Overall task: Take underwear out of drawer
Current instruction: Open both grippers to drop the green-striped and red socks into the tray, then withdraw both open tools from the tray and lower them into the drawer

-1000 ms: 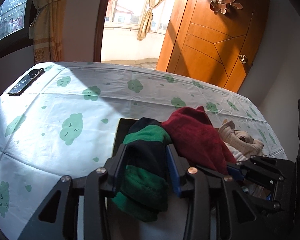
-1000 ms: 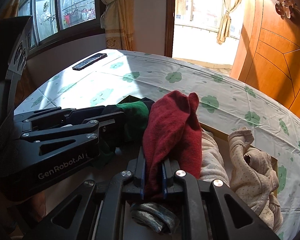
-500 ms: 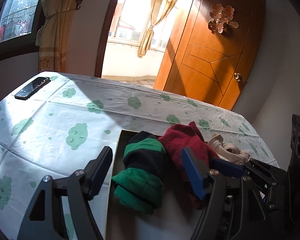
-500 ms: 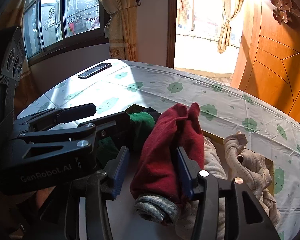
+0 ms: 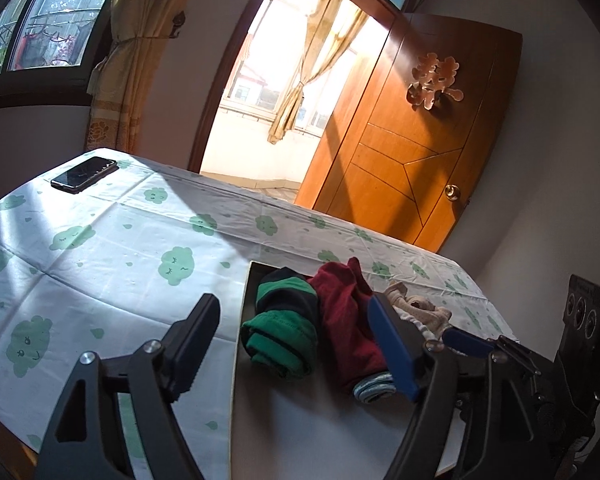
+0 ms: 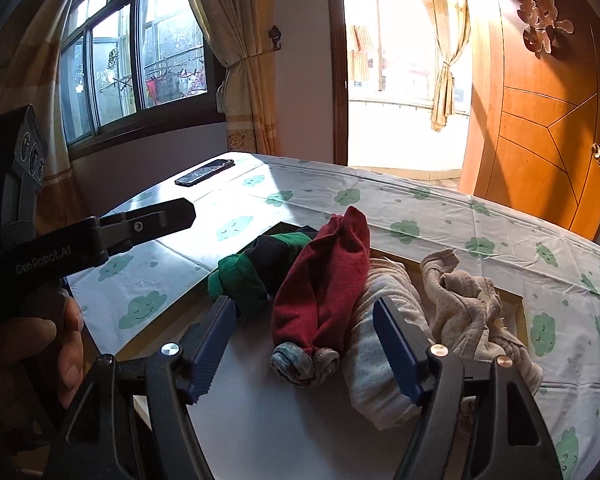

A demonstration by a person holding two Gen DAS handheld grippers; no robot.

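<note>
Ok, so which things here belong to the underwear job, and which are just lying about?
Part of the job:
- green and black underwear
- dark red underwear
- pale dotted underwear
- beige underwear
- drawer

Just lying about:
- phone
- cloud-print tablecloth
- wooden door
- curtains

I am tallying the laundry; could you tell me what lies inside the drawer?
Inside the drawer lie rolled green-and-black, dark red, pale dotted and beige underwear. Anything beneath them is covered.
</note>
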